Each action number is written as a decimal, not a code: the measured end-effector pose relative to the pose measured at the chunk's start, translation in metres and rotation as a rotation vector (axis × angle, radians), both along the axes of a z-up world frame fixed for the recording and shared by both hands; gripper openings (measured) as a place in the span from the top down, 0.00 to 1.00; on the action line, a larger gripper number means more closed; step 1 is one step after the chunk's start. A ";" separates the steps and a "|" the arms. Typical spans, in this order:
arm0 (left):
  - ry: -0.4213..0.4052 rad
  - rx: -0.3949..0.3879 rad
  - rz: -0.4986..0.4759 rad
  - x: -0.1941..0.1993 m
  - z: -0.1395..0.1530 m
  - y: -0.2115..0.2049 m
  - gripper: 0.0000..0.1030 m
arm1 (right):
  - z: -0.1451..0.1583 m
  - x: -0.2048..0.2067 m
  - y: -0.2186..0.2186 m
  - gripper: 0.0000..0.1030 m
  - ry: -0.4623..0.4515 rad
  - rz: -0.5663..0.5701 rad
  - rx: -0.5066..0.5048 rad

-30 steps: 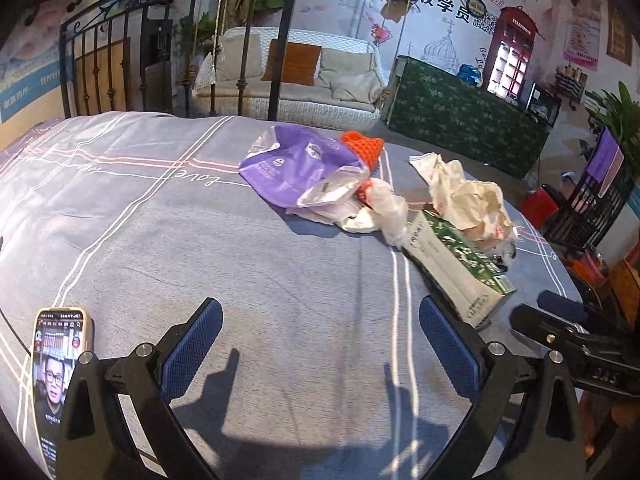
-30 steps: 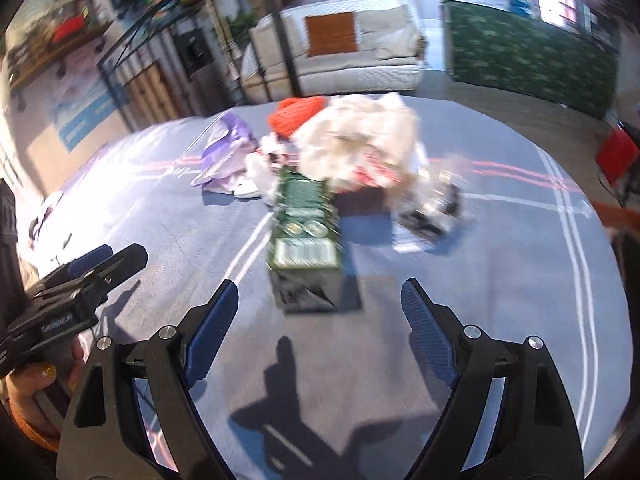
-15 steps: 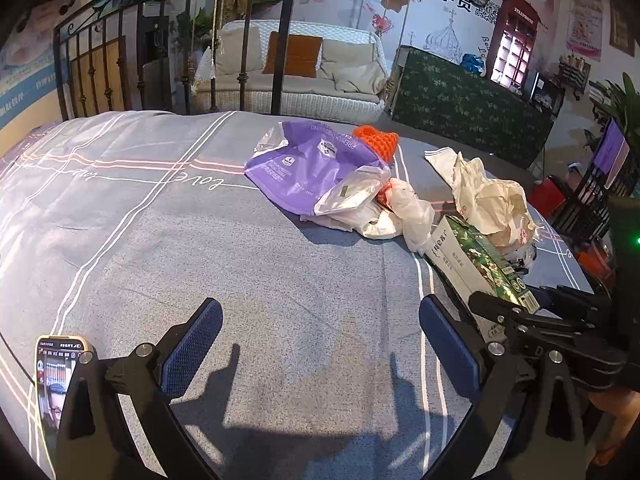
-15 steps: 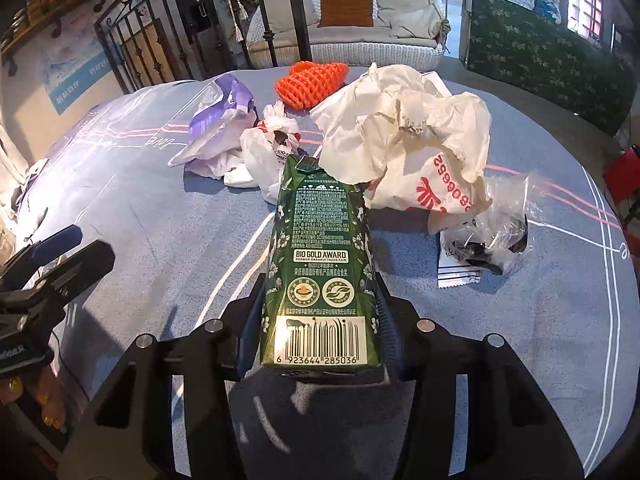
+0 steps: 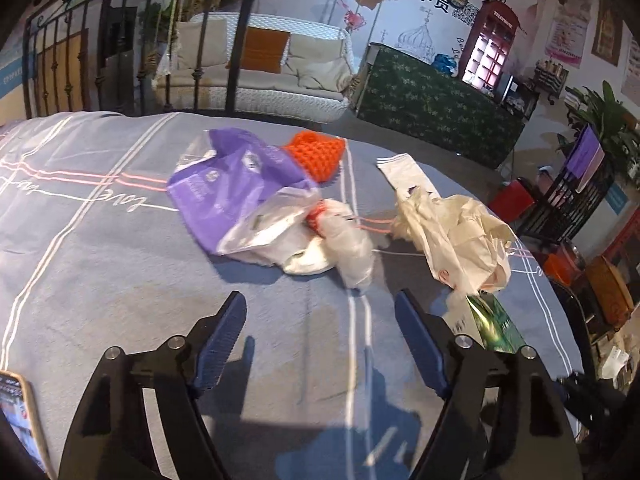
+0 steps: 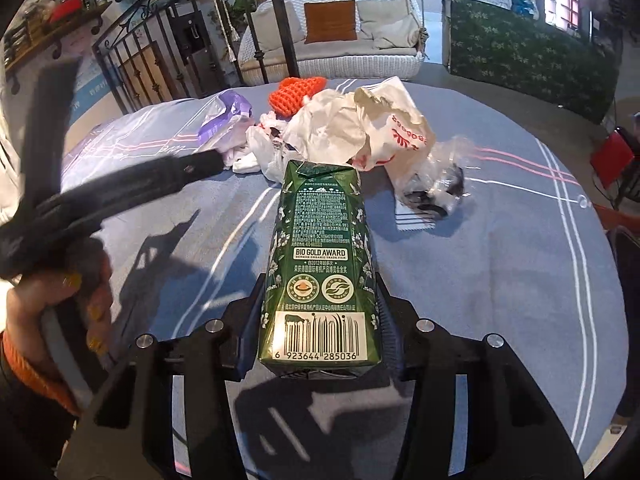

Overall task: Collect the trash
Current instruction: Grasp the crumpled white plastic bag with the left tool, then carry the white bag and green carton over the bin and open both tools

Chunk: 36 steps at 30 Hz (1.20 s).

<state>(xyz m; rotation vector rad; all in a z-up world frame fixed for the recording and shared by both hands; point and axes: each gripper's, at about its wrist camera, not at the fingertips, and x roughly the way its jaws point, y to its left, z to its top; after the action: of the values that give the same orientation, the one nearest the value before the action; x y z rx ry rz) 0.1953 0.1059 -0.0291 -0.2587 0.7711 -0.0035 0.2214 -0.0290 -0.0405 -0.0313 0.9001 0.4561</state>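
My right gripper point(image 6: 318, 340) is shut on a green milk carton point(image 6: 320, 268), lifted above the blue bedspread point(image 6: 500, 280); the carton also shows in the left wrist view point(image 5: 494, 326). My left gripper point(image 5: 320, 340) is open and empty, just short of the trash pile. The pile holds a purple bag point(image 5: 230, 184), an orange foam net point(image 5: 320, 154), clear plastic bags point(image 5: 320, 236) and a crumpled white bag point(image 5: 460, 236). In the right wrist view the white bag point(image 6: 360, 128) lies behind the carton, with a clear wrapper point(image 6: 436, 184) to its right.
A phone point(image 5: 18, 420) lies at the bed's near left. A black iron bed frame point(image 5: 240, 40) stands at the far edge, with a white sofa point(image 5: 280, 72) and a green-covered counter point(image 5: 436, 104) beyond. The left hand and its gripper handle point(image 6: 100, 200) cross the right view.
My right gripper closed on the green carton and lifted it off the bed. My left gripper moved forward toward the pile and its jaws narrowed somewhat.
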 end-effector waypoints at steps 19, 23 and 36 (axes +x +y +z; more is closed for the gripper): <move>0.023 -0.116 -0.141 0.035 -0.026 -0.076 0.54 | 0.000 -0.034 -0.082 0.52 0.000 -0.197 0.028; -0.021 -0.104 -0.153 0.028 -0.017 -0.080 0.80 | 0.000 -0.035 -0.091 0.52 -0.004 -0.222 0.040; -0.120 -0.083 -0.113 -0.003 0.014 -0.078 0.98 | 0.003 -0.046 -0.121 0.52 -0.031 -0.266 0.090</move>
<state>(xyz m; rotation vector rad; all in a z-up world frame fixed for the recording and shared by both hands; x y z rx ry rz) 0.1924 0.0274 -0.0150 -0.2907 0.6663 -0.1571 0.1750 -0.1499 -0.0372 0.1620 0.8380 0.2469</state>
